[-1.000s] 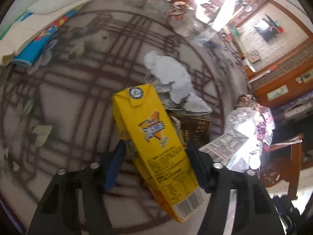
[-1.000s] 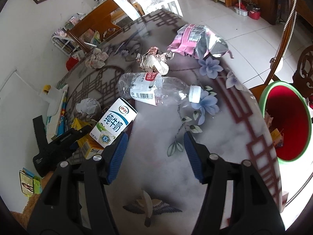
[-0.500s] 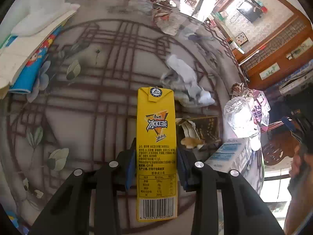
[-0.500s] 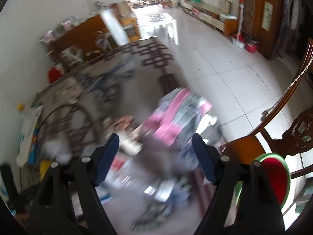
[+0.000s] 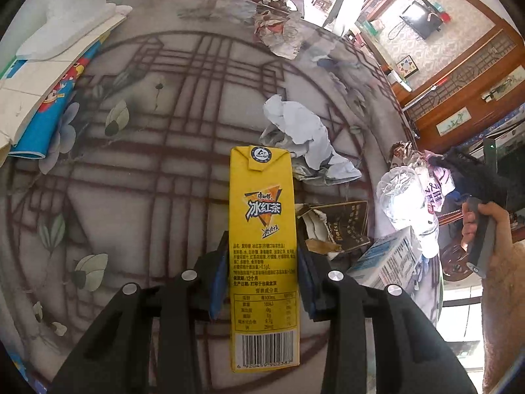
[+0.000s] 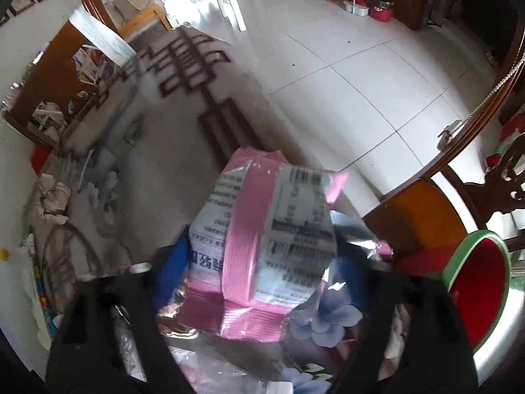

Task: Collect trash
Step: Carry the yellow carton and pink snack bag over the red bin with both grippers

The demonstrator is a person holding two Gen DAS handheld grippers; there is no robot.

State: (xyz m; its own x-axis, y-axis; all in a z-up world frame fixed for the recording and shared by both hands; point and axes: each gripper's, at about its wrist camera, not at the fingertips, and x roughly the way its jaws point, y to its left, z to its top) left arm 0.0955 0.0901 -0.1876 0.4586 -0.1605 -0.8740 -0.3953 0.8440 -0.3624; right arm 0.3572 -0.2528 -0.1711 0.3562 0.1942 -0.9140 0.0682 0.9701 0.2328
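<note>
Here, yellow tea carton point(image 5: 262, 229) clamped between left jaws; pink snack bag point(image 6: 262, 239) between right jaws

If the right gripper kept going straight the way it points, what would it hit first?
The pink snack bag: it already sits between the right gripper's closing jaws. Below it lies the table. Whether the pads already press on the bag is unclear in the blur.

The right wrist view is motion-blurred: print on the pink snack bag point(image 6: 262, 239) is unreadable, and its lower sides hide the right gripper point(image 6: 259, 272) pads.
</note>
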